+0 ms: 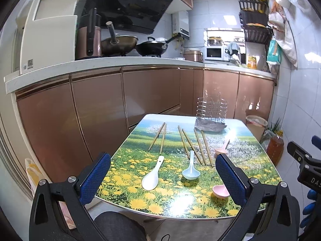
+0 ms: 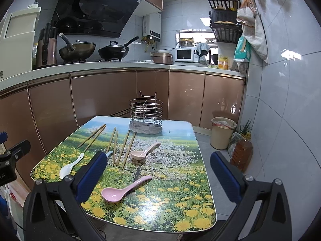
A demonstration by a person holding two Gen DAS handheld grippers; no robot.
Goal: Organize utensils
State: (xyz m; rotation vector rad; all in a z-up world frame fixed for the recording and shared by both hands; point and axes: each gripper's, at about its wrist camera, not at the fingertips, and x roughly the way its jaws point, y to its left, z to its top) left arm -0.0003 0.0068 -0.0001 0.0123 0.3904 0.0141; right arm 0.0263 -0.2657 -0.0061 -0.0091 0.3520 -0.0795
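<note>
Pink spoon [image 2: 122, 190] whole in right view, half-hidden [image 1: 220, 191] in left

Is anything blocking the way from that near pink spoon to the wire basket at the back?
Partly. The near pink spoon lies on the table, and the second pink spoon lies roughly between it and the wire basket. Lifting it over clears that. The right gripper hangs open above the table's near edge.
</note>
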